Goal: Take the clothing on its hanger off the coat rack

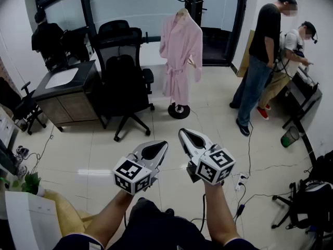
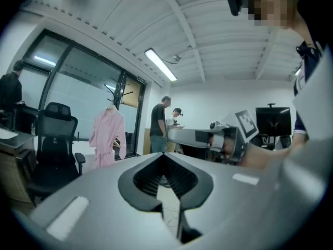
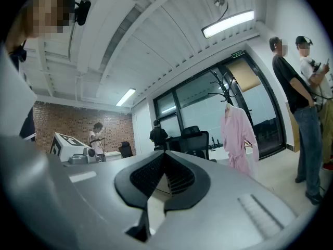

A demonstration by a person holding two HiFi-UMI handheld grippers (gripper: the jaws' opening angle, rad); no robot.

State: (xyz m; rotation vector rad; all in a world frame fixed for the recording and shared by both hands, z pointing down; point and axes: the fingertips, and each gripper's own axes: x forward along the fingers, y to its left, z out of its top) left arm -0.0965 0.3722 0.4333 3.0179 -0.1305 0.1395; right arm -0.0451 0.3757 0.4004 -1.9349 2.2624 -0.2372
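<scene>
- Both my forearms reach forward from the bottom of the head view. The hands are side by side at about the same height, near each other but not touching.
- The left gripper (image 1: 157, 148) lies roughly level with its nose angled in toward the other gripper. In its own view (image 2: 165, 158) the tips are pressed together, with nothing between them.
- The right gripper (image 1: 187, 137) is also level and angled in toward the left one, so the two noses converge. Its own view (image 3: 164, 155) shows the tips pressed together and empty.
- The pink robe (image 1: 180, 56) hangs on its hanger (image 1: 182, 10) from the coat rack (image 1: 179, 110), well ahead of both grippers across open floor and touching neither.
- From the left gripper, the robe (image 2: 106, 137) sits off to the left of the jaw line; from the right gripper, it (image 3: 237, 139) sits off to the right.
- The rack's black hooks (image 3: 221, 85) rise above the robe's collar.
- A black office chair (image 1: 122, 66) stands ahead and left of the left gripper, just beside the robe.
- Two people (image 1: 265, 51) stand ahead and to the right of the right gripper, well apart from the rack.
</scene>
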